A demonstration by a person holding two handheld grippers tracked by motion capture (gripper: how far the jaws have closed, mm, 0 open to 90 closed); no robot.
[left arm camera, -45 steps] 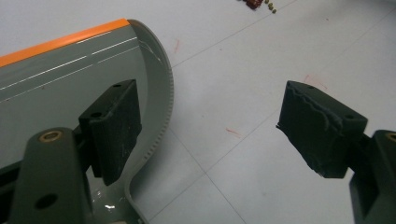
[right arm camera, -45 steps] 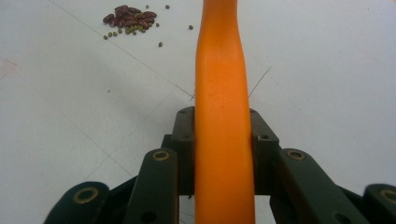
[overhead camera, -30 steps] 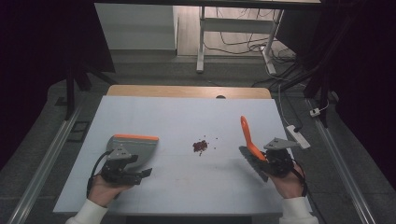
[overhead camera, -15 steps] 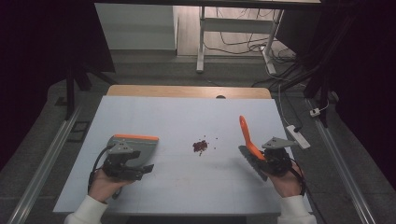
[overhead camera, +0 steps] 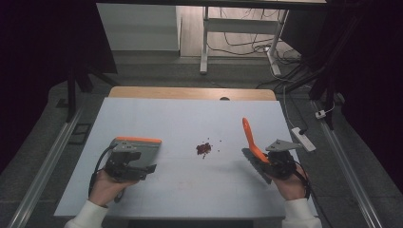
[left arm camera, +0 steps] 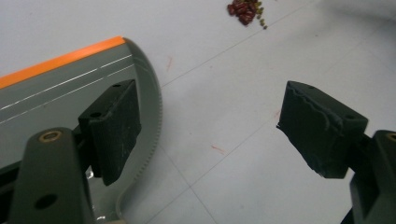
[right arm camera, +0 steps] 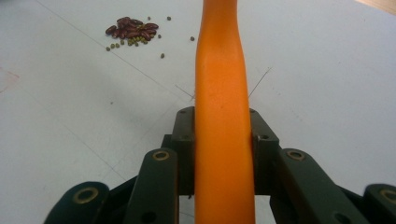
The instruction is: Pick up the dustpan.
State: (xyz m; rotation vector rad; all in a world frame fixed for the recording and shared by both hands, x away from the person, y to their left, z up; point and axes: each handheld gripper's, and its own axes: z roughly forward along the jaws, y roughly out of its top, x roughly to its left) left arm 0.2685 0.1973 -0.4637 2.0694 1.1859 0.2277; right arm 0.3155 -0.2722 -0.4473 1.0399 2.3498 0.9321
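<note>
A small heap of dark red beans point(overhead camera: 204, 148) with a few green ones point(right arm camera: 131, 29) lies mid-table on the pale sheet point(overhead camera: 180, 114). At the left rests a grey dustpan point(overhead camera: 139, 146) with an orange edge point(left arm camera: 56, 63). My left gripper point(overhead camera: 129, 167) sits just behind it, open. In the left gripper view point(left arm camera: 210, 107) one jaw is over the pan's toothed rim and the other over bare table. My right gripper point(overhead camera: 279, 160) is shut on the orange handle point(right arm camera: 222, 93) of a brush point(overhead camera: 250, 137), which points up and away; its dark head hangs near the table.
A white power strip point(overhead camera: 303, 138) lies at the table's right edge, close to the right hand. A wooden strip point(overhead camera: 190, 92) runs along the far edge. Metal rails flank the table, and a desk frame with cables stands beyond it.
Both hands have shifted only slightly. The brush stays in the right gripper, and the dustpan and beans have not moved.
</note>
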